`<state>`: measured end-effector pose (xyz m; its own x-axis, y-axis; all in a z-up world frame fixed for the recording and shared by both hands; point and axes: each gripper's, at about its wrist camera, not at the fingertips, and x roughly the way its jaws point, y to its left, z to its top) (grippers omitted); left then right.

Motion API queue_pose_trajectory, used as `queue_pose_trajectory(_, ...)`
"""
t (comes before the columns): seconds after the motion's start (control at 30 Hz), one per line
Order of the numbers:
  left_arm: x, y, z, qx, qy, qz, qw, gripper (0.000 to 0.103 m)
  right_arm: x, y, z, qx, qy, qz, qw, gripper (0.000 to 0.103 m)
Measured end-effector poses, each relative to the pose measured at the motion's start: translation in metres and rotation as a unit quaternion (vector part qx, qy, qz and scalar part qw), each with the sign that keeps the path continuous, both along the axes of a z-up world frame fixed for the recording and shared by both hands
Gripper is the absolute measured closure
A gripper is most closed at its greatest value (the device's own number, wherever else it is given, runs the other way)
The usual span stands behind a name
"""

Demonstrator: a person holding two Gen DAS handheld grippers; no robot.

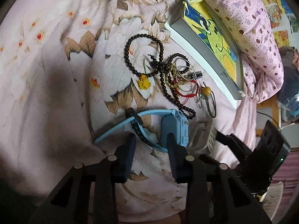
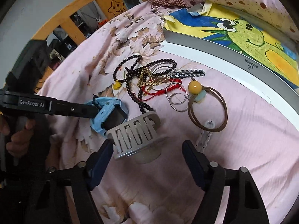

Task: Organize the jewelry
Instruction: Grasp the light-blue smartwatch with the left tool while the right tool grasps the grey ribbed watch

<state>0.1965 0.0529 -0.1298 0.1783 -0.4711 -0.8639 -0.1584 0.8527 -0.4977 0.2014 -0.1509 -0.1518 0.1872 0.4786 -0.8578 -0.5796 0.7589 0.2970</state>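
Observation:
A tangle of jewelry (image 1: 175, 76) lies on the pink floral bedsheet: dark bead necklaces (image 2: 134, 69), silver hoops (image 2: 175, 97), a red cord (image 2: 164, 91), a gold chain, and a brown hair tie with a yellow bead (image 2: 194, 87). My left gripper (image 1: 151, 140) is open, its fingers straddling a light blue watch (image 1: 173, 127), which also shows in the right wrist view (image 2: 110, 113). My right gripper (image 2: 147, 145) is open around a grey slotted holder (image 2: 136, 132) with a clear base. The holder appears in the left wrist view (image 1: 202, 136).
A framed frog drawing (image 2: 243, 35) leans along the right beside a dotted pink pillow (image 1: 252, 18). A wooden bed rail (image 2: 74, 13) runs behind. A small clear strap piece (image 2: 203, 136) lies near my right finger.

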Motion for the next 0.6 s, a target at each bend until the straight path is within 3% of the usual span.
queue_pose_trajectory(0.2, -0.002, -0.008, 0.000, 0.030, -0.014, -0.016, 0.9993, 0.086, 0.001, -0.001, 0.001, 0.013, -0.005, -0.003, 1.000, 0.044)
queue_pose_trajectory(0.3, -0.002, -0.012, 0.000, 0.040, -0.020, -0.020, 0.9988, 0.090, 0.001, 0.000, 0.001, 0.015, -0.004, -0.003, 1.000, 0.055)
queue_pose_trajectory(0.47, -0.002, -0.015, 0.003, 0.052, -0.033, -0.027, 0.9977, 0.097, 0.003, -0.004, 0.000, 0.017, -0.003, -0.020, 1.000, 0.086)
queue_pose_trajectory(0.6, -0.006, -0.027, 0.013, 0.081, -0.071, -0.052, 0.9928, 0.101, 0.008, -0.014, 0.002, 0.031, -0.001, -0.049, 0.998, 0.093)
